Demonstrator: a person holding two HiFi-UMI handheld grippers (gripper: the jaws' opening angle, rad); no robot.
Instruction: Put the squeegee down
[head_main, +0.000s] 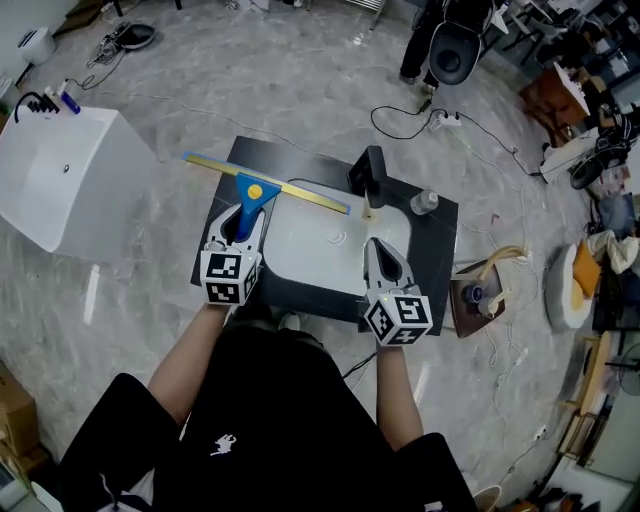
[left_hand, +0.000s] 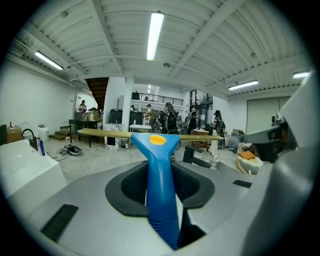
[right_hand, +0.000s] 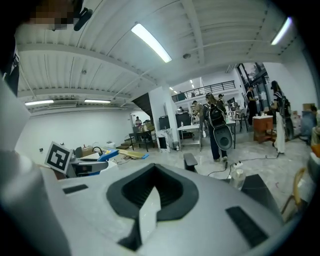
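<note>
Left gripper (head_main: 241, 222): jaws clamped on blue handle of squeegee (left_hand: 159, 175), handle upright between pads, yellow blade crosswise just beyond jaw tips. Right gripper (head_main: 376, 247): jaws closed together, nothing between.

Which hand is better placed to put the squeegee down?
Left. The left claw is already shut on the blue handle of the squeegee, while the right claw holds nothing.

The right gripper (right_hand: 155, 169) is empty, its jaws seemingly together; a black table (right_hand: 265, 192) lies beyond, and a blue squeegee (right_hand: 109, 155) shows far left.
</note>
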